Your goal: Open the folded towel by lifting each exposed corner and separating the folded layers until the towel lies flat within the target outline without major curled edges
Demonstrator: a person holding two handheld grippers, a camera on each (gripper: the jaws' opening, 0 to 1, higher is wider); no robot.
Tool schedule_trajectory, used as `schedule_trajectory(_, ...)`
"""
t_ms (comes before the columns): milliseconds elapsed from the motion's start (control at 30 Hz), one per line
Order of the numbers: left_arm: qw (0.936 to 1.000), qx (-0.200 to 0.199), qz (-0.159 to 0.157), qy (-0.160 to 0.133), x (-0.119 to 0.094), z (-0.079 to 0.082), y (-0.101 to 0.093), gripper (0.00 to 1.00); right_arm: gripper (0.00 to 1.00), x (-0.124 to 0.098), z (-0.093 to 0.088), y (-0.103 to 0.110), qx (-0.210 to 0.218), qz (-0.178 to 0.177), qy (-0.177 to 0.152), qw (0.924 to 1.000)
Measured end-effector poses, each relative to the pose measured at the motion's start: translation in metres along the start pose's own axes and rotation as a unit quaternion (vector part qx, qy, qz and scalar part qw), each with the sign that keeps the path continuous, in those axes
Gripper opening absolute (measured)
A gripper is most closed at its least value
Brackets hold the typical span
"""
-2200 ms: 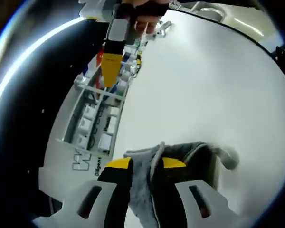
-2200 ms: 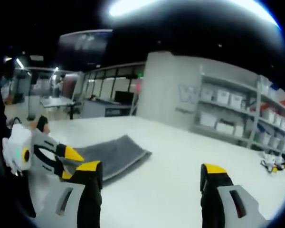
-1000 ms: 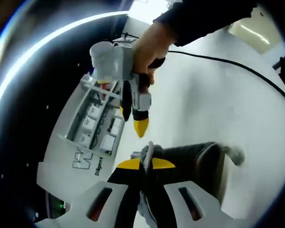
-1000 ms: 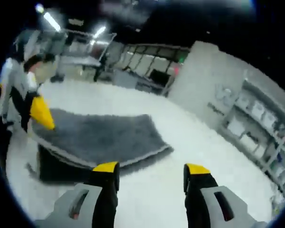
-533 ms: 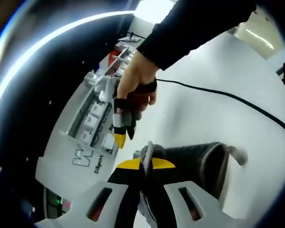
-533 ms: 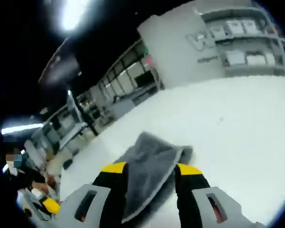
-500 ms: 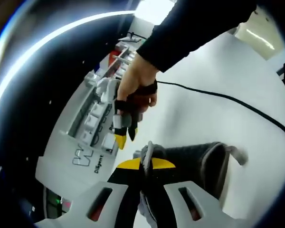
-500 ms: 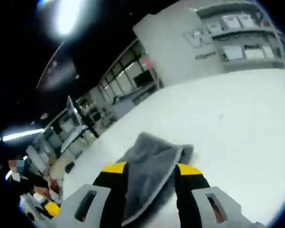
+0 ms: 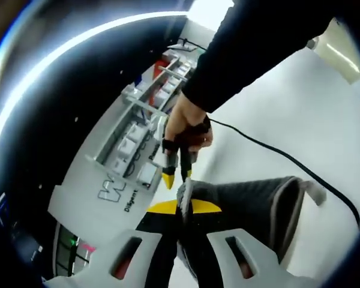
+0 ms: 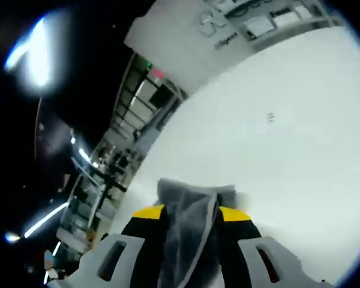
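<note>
The left gripper (image 9: 184,207) has its yellow-tipped jaws pressed together on the edge of the grey towel (image 9: 246,207), pinching a fold of the cloth between them. In the left gripper view the towel runs from the jaws out to the right, draped in a raised loop above the white table (image 9: 288,114), with a pale edge band curling at its far end.

In the same view the right gripper (image 9: 175,177) comes in from above, held in a person's hand (image 9: 189,129) below a dark sleeve (image 9: 258,48). Its yellow tips sit just beside the towel edge, close to the left gripper's jaws. A black cable (image 9: 276,153) trails from it across the table.

In the right gripper view the right gripper (image 10: 189,215) holds a grey towel corner (image 10: 192,207) between its two yellow tips; the jaws stand narrowly apart with the cloth filling the gap, gripping it. The corner rises past the tips over the white table (image 10: 300,144).

Behind the table stands a white wall panel with lettering (image 9: 117,201) and shelving holding white bins (image 9: 138,144).
</note>
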State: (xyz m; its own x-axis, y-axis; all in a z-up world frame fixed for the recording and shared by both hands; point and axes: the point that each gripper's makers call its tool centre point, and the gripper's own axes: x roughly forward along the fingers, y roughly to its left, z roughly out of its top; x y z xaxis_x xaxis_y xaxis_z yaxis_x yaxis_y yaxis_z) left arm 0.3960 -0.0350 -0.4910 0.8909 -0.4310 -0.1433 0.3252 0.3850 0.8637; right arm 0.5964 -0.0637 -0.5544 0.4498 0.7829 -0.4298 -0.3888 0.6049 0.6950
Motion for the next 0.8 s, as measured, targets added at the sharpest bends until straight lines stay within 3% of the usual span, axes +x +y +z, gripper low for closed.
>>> schedule_trajectory(533, 0.9999, 0.002, -0.013, -0.010, -0.001, 0.003, -0.010, 0.03, 0.19, 0.027, -0.009, -0.011, 0.016, -0.017, 0.024, 0.9994)
schedule_trajectory(733, 0.9997, -0.004, -0.019, -0.013, -0.002, 0.002, -0.013, 0.03, 0.00, 0.031, -0.006, -0.021, 0.013, -0.033, 0.032, 0.9989)
schedule_trajectory(800, 0.9997, -0.006, -0.019, -0.011, -0.002, 0.000, -0.012, 0.03, 0.00, 0.031, -0.003, -0.023, 0.021, -0.030, 0.030, 0.9989)
